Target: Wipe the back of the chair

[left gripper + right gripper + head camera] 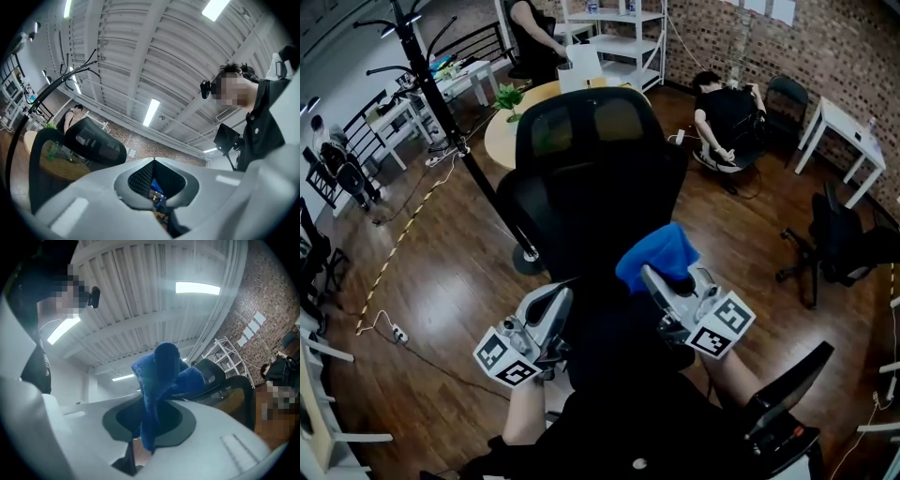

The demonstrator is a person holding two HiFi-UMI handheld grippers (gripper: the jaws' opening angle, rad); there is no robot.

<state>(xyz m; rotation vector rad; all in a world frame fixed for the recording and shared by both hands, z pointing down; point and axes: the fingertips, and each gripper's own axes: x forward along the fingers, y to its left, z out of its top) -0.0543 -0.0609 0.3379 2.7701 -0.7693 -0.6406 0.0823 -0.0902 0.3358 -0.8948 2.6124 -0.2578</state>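
A black mesh office chair [591,159] stands right in front of me, its back toward me. My right gripper [653,278] is shut on a blue cloth [656,255], held near the lower right of the chair's back. The right gripper view shows the cloth [159,376] bunched up out of the jaws, with the chair [220,380] behind it. My left gripper [555,305] sits low at the left, tilted up, jaws shut with nothing between them. In the left gripper view the chair's headrest [89,140] is at the left, above the gripper [153,160].
A round wooden table [508,131] with a plant is behind the chair. A black coat stand [441,103] rises at the left. A person [727,122] sits at the back right, another [534,37] stands by white shelves [619,37]. A second black chair [839,244] is at right.
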